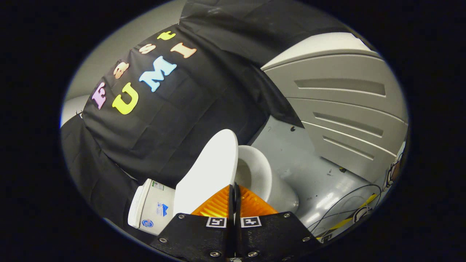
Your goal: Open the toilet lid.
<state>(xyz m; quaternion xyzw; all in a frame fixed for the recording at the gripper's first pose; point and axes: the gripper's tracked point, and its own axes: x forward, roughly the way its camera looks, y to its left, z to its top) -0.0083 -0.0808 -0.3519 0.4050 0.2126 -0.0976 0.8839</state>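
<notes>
Hand-held gripper (235, 198), bottom centre of frame: orange ribbed fingers (214, 207) drawn together with only a thin dark slit between them, nothing clamped. They sit at the near edge of the lid, apparently as a closed wedge for pushing it up, not pinching it.

Lid (209, 174), centre frame, just ahead of the fingers and touching or nearly touching them: white, raised, tilted back toward the tank. Judged well along but not yet resting against the tank.

Bowl (258, 174), right of the lid: seat rim exposed by the lifted lid.

Tank (151, 207), lower left, behind the lid.

Floor (313, 174), right of centre: grey, scuffed; cables (349, 203) at lower right.

Grey panel (346, 109), upper right: ribbed, with slots.

Black cloth wall (164, 127), upper left and centre: booth backdrop behind the toilet.
</notes>
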